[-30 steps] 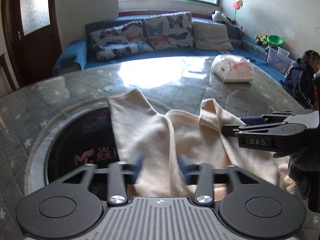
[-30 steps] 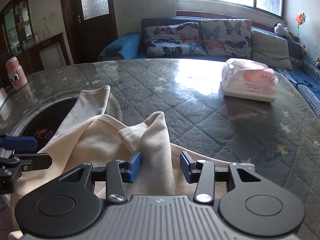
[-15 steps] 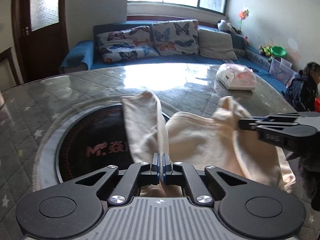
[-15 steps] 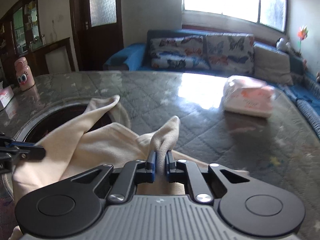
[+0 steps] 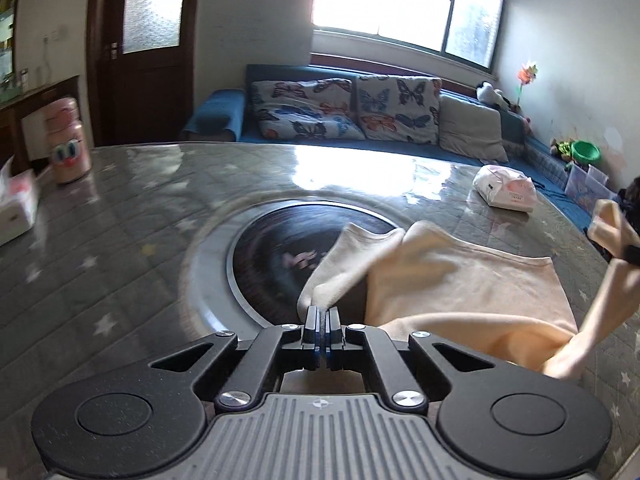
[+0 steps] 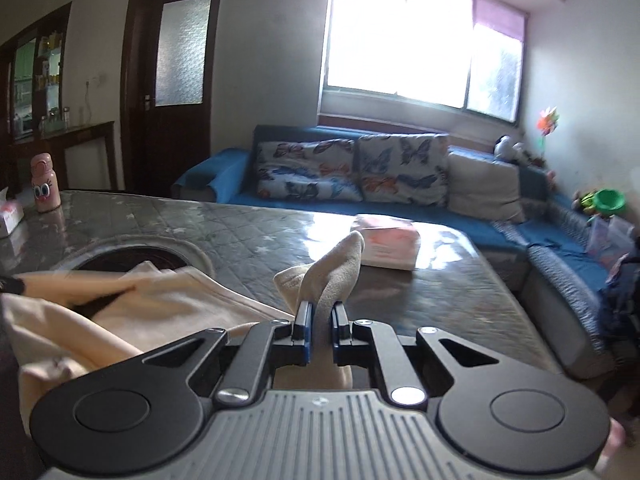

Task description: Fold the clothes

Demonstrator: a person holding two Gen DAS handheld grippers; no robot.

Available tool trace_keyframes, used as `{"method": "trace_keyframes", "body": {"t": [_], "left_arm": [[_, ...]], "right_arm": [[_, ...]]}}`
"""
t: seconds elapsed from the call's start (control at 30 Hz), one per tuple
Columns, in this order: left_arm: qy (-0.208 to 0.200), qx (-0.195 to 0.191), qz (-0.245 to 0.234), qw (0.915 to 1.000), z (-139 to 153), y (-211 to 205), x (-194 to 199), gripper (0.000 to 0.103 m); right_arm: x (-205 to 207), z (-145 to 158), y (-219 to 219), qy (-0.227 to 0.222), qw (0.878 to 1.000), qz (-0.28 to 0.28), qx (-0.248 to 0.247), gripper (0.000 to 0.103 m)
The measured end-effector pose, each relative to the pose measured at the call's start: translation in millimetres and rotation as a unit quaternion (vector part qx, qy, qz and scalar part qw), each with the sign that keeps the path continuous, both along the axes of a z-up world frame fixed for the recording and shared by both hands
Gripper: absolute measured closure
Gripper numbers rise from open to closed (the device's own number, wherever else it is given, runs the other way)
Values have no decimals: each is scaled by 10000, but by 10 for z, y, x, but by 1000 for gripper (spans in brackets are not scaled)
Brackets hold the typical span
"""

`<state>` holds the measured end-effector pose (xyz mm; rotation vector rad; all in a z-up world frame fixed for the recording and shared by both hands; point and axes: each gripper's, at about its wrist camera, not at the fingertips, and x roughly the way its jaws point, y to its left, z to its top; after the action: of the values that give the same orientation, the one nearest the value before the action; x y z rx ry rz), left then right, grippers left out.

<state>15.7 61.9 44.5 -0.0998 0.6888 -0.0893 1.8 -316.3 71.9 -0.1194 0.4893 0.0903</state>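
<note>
Both grippers, open around the cloth a second ago, are now clamped on it and raised. The left gripper point(image 5: 322, 322) pinches one cream leg end of the garment point(image 5: 460, 280); the right gripper point(image 6: 320, 320) pinches the other leg end, which stands up between its fingers. The garment's body trails on the table point(image 5: 120, 220), right of the dark round inset point(image 5: 272, 248), with part lifted into the air. Judged from this, the grasp is complete and the lift has begun. A tissue pack point(image 5: 505, 190) lies at the far right.
</note>
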Motion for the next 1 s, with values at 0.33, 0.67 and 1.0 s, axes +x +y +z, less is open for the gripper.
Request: {"method": "trace_keyframes", "body": {"t": [0.33, 0.67, 1.0], "left_arm": [[514, 161, 178, 9984, -91, 303, -579, 100], [564, 409, 274, 9972, -39, 462, -728, 83], [107, 419, -610, 9972, 10, -126, 95, 75]], "right_arm": [[-512, -277, -368, 632, 9958, -634, 168, 94], [-481, -264, -542, 649, 9930, -982, 127, 80], [86, -294, -151, 771, 9959, -197, 435, 71]]}}
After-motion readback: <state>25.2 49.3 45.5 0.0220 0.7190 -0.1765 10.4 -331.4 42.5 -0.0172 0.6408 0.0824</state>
